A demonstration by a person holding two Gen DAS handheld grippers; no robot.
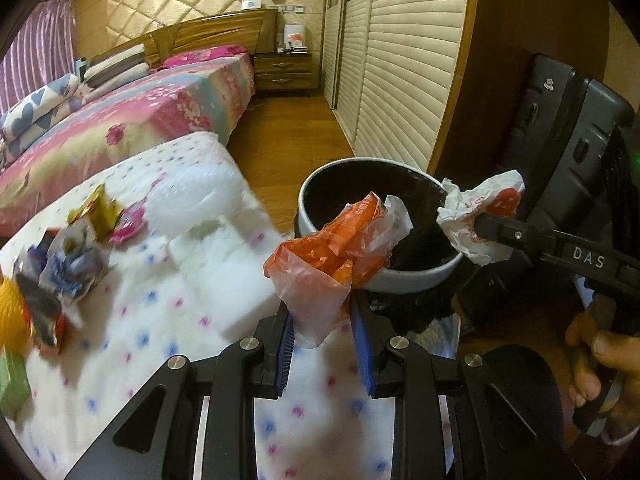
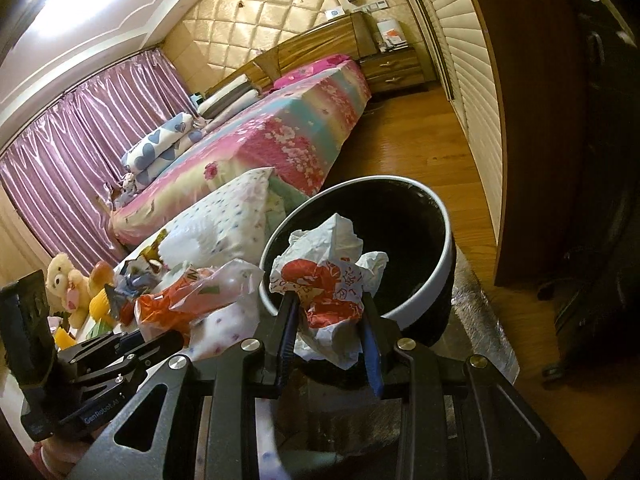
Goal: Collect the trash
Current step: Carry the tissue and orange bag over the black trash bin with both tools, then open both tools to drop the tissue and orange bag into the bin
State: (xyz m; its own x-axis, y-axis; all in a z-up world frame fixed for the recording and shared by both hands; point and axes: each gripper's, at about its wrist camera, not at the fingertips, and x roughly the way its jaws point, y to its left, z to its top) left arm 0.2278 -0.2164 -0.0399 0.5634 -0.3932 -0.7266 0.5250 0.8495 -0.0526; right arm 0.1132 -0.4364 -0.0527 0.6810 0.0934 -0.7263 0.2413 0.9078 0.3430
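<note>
The orange bag (image 1: 320, 264) was thin, crinkled plastic film, translucent where it paled, and the white wrapper (image 2: 324, 280) looked like crumpled matt paper printed in red. The bin (image 2: 420, 304) had a smooth, slightly glossy pale rim around a dark matt inside, while both the left gripper (image 1: 322, 316) and the right gripper (image 2: 328, 320) were matt black with shiny metal bolt heads and ribbed blue pads (image 1: 362, 344). The dotted cover (image 1: 160, 320) was soft white cloth, the floor (image 2: 420, 136) polished wood, the curtain (image 2: 80, 136) a shiny satin-like fabric, and the wall panel (image 2: 256, 20) quilted with a soft sheen.
</note>
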